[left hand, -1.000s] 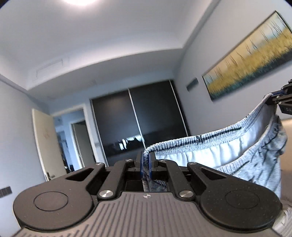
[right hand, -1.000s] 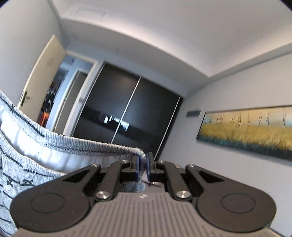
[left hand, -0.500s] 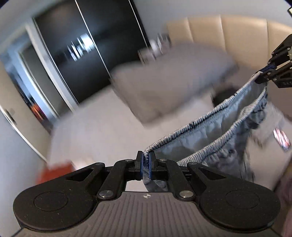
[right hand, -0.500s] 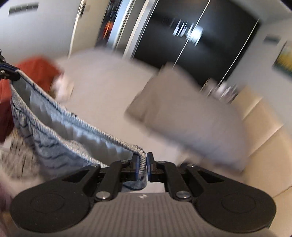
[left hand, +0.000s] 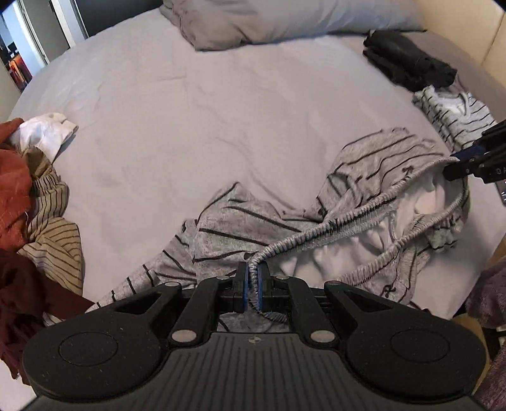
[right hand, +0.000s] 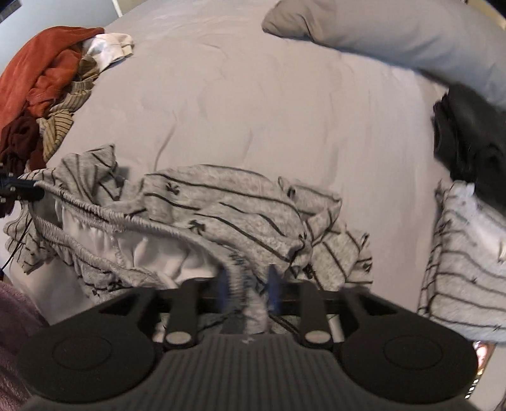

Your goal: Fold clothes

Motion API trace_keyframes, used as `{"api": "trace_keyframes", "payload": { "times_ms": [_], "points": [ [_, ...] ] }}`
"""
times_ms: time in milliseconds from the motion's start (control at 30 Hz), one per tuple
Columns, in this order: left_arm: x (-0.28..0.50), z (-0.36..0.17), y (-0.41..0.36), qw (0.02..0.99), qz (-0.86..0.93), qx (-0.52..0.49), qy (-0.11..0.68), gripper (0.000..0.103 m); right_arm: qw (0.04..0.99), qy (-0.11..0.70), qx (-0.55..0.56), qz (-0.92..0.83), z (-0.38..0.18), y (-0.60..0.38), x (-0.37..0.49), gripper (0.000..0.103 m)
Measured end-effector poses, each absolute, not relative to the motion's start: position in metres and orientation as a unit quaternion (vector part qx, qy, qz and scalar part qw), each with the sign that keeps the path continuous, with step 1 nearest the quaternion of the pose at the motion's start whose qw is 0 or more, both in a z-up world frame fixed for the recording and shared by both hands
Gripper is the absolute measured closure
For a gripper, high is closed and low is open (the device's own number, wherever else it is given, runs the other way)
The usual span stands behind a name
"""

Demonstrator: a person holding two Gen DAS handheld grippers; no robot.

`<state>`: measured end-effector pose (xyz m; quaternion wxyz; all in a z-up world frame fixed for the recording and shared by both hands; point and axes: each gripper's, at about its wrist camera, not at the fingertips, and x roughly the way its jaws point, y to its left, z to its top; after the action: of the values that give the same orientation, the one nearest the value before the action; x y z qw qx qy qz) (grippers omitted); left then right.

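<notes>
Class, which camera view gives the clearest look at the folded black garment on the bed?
The left wrist view: the black garment lies sharp and whole near the pillow. In the right wrist view it is blurred, at the frame's right edge beside a folded striped piece.

place: home bedroom | shown by: bed sheet (left hand: 196, 104), pillow (left hand: 284, 19), heaped clothes (right hand: 47, 79)

Grey shorts (left hand: 373, 177) with thin dark stripes, white lining. Pale grey sheet (left hand: 189, 126). Rust-red garment (right hand: 41, 72), beige striped cloth (left hand: 53, 234), black folded pile (left hand: 408, 63).
</notes>
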<state>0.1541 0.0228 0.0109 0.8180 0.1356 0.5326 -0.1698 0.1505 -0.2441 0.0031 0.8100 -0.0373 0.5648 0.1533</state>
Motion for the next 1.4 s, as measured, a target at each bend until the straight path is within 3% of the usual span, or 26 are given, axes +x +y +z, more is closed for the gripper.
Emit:
{"api": "trace_keyframes", "payload": {
  "times_ms": [233,500,600,733,833,933,1000,1033,1067,1100,1267,1400],
  "points": [
    [0.151,0.013,0.038,0.814,-0.173,0.103,0.545,0.099,0.821,0.551,-0.009,0.149,0.022,-0.249,0.135,0.064],
    [0.145,0.015,0.038,0.817,-0.170,0.096,0.542,0.099,0.797,0.590,0.070,0.106,-0.002,-0.252,0.132,0.064],
    [0.145,0.010,0.039,0.811,-0.167,0.096,0.553,0.086,0.791,0.600,0.073,0.093,-0.011,-0.253,0.136,0.079],
    [0.142,0.007,0.041,0.804,-0.167,0.094,0.563,0.082,0.789,0.604,0.056,0.099,-0.014,-0.250,0.133,0.081],
    [0.143,0.003,0.043,0.800,-0.162,0.085,0.571,0.082,0.787,0.605,0.056,0.104,-0.014,-0.251,0.130,0.079],
    [0.145,-0.001,0.043,0.795,-0.158,0.083,0.579,0.082,0.785,0.608,0.052,0.109,-0.017,-0.249,0.128,0.065],
    [0.146,-0.002,0.042,0.795,-0.154,0.085,0.581,0.082,0.783,0.610,0.049,0.110,-0.019,-0.248,0.128,0.065],
    [0.146,-0.002,0.042,0.796,-0.152,0.084,0.580,0.086,0.781,0.612,0.049,0.111,-0.021,-0.248,0.128,0.068],
    [0.146,-0.002,0.043,0.797,-0.150,0.083,0.579,0.091,0.779,0.615,0.049,0.114,-0.022,-0.247,0.128,0.082],
    [0.147,0.000,0.044,0.800,-0.145,0.080,0.577,0.092,0.777,0.617,0.047,0.118,-0.023,-0.247,0.128,0.087],
    [0.144,0.016,0.069,0.820,-0.125,-0.002,0.558,0.095,0.802,0.585,0.010,0.124,-0.009,-0.247,0.126,0.090],
    [0.140,0.024,0.087,0.824,-0.123,-0.099,0.544,0.095,0.852,0.507,-0.082,0.102,0.021,-0.240,0.118,0.091]
  ]
}}
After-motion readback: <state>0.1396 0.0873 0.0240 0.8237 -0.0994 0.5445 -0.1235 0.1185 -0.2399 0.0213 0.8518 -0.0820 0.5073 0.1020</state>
